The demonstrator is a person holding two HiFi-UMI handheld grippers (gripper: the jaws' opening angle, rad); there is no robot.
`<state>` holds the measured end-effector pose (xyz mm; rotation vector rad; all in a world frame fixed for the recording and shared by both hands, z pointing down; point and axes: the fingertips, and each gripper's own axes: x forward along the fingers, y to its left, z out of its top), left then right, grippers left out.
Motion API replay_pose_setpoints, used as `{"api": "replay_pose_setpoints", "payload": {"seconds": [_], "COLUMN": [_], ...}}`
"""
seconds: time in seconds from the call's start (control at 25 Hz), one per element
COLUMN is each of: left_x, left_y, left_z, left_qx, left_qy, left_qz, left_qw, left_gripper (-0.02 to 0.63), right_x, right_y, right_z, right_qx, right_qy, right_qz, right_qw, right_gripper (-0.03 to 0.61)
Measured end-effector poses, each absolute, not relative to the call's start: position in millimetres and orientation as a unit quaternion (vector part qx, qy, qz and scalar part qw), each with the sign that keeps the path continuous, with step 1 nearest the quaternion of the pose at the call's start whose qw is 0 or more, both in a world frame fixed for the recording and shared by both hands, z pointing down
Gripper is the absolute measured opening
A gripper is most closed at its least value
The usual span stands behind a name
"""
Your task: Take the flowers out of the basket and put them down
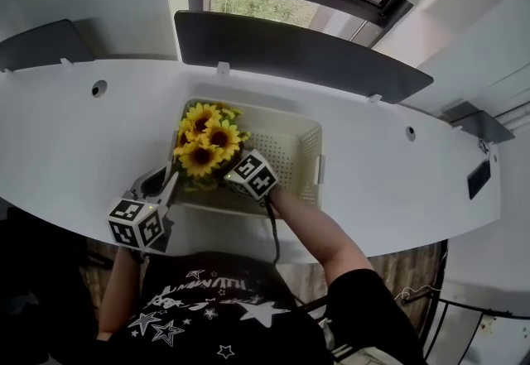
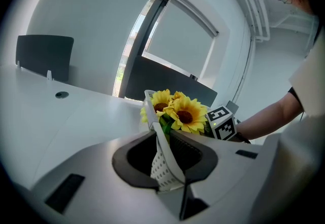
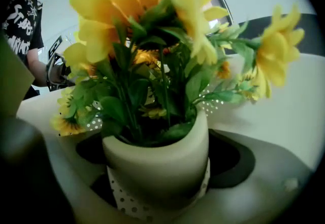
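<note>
A bunch of yellow sunflowers [image 1: 204,140] in a cream pot [image 3: 162,159] stands in the left end of a cream perforated basket [image 1: 302,148] on the white table [image 1: 83,148]. My left gripper [image 1: 170,185] is shut on the basket's near-left rim; in the left gripper view the perforated wall [image 2: 152,111] runs between its jaws [image 2: 165,159], with the flowers [image 2: 185,114] just behind. My right gripper [image 1: 228,177] reaches into the basket from the near side. Its wide jaws [image 3: 160,182] stand either side of the pot, with dark gaps showing beside it.
A dark panel [image 1: 290,49] stands along the table's far edge below a window. Round cable holes [image 1: 99,88] sit in the tabletop at left and right. The basket's right half [image 1: 286,152] holds nothing. The person's forearm [image 1: 319,231] crosses the near table edge.
</note>
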<state>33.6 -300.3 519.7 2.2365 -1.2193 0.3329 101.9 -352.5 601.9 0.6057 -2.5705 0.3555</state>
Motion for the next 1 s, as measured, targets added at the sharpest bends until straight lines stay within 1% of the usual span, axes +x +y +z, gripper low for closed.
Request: {"api": "replay_pose_setpoints", "payload": {"seconds": [0.28,0.48,0.76,1.0], "left_x": [34.6,32.4,32.3,32.0], "left_y": [-302.8,-303.3,-307.3,-313.2], "left_z": [518.5,520.6,519.1,517.7], "left_qx": [0.838,0.840,0.842,0.839], "left_qy": [-0.453,-0.451,-0.449,-0.458], "left_qz": [0.129,0.131,0.134,0.138], "left_qw": [0.276,0.272,0.267,0.260], "left_gripper": [0.084,0.084,0.084,0.084], "right_x": [105.7,121.4,143.2,147.1], "right_y": [-349.5,-348.3,-356.9,-373.1], "right_z": [588.3,577.2,551.7,517.3], "right_qx": [0.206,0.213,0.243,0.258], "right_qy": [-0.943,-0.942,-0.944,-0.949], "right_qz": [0.124,0.120,0.115,0.123], "right_qw": [0.231,0.232,0.190,0.136], "right_gripper": [0.561,0.560,0.560,0.560]}}
